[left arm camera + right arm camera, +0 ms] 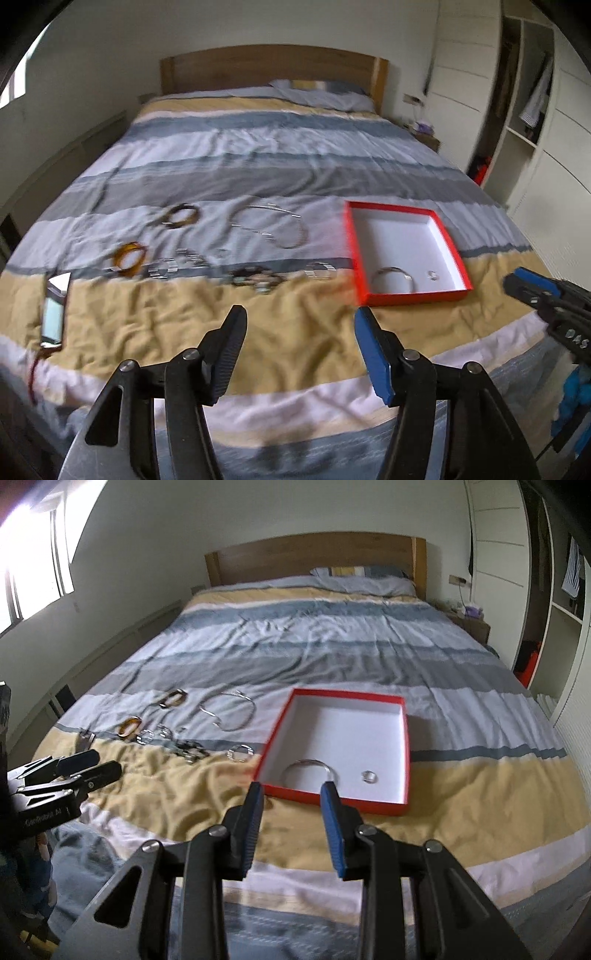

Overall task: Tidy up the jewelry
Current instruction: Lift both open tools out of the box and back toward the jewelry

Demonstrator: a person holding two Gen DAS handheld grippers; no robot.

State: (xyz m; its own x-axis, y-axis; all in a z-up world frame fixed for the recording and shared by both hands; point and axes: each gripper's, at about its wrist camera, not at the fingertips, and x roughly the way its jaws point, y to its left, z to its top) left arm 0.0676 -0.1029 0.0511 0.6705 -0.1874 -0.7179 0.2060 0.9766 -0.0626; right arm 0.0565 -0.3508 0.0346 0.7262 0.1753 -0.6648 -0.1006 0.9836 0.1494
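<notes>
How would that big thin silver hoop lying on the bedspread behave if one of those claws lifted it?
The thin silver hoop looks like bare wire, so probably light and a little springy. Its smooth metal may slip between flat pads. Lying flat on the soft bedspread, it seems unlikely to roll.

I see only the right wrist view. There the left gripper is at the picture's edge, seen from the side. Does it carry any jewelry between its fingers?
Observer: No. In the left wrist view the left gripper has its jaws apart with nothing between them; only the bedcover shows behind.
Operator: Thank you. Is something lying behind that gripper, left of the amber bangle?
Observer: Yes. A flat shiny object, perhaps a phone, lies on the yellow stripe. It is left of the amber bangle, nearer to the camera and not touching it.
</notes>
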